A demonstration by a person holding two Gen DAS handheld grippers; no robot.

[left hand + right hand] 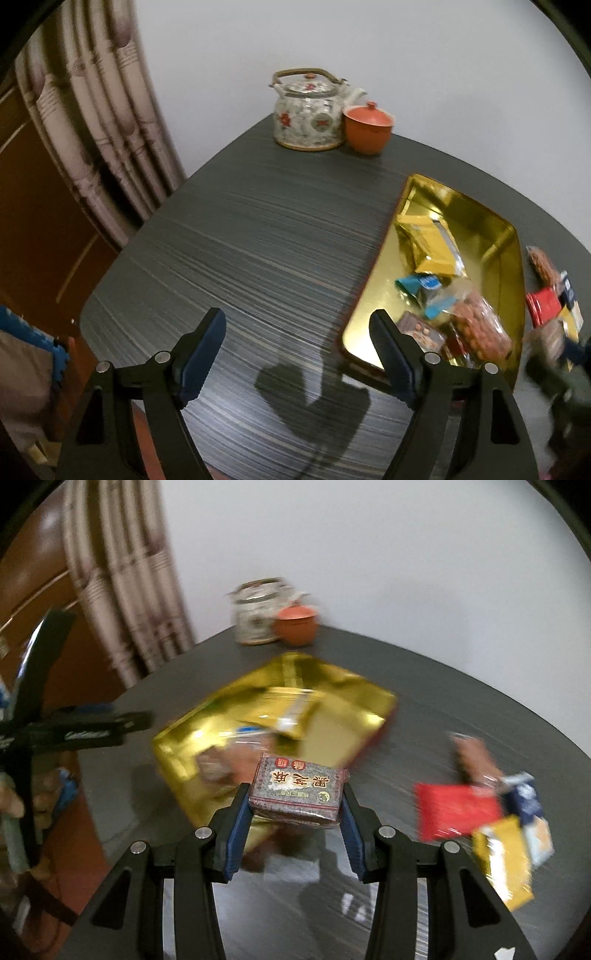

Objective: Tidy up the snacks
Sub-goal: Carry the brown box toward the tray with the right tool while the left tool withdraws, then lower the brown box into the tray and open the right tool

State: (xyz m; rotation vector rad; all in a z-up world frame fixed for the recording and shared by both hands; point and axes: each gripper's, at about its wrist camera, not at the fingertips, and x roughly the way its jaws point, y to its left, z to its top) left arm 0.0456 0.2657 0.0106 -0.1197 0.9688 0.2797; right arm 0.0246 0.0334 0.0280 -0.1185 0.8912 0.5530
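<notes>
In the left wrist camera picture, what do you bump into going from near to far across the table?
Left hand-held gripper → gold tray of snacks → flowery teapot and orange lidded cup side by side at the far edge.

Dark grey streaked desk (258,236), shiny gold tray (436,199), white teapot (308,110) with red floral pattern, orange lidded cup (367,127), grey patterned snack block (299,790) with gold-and-red lettering, red packet (454,810), beige striped curtain (96,122).
</notes>
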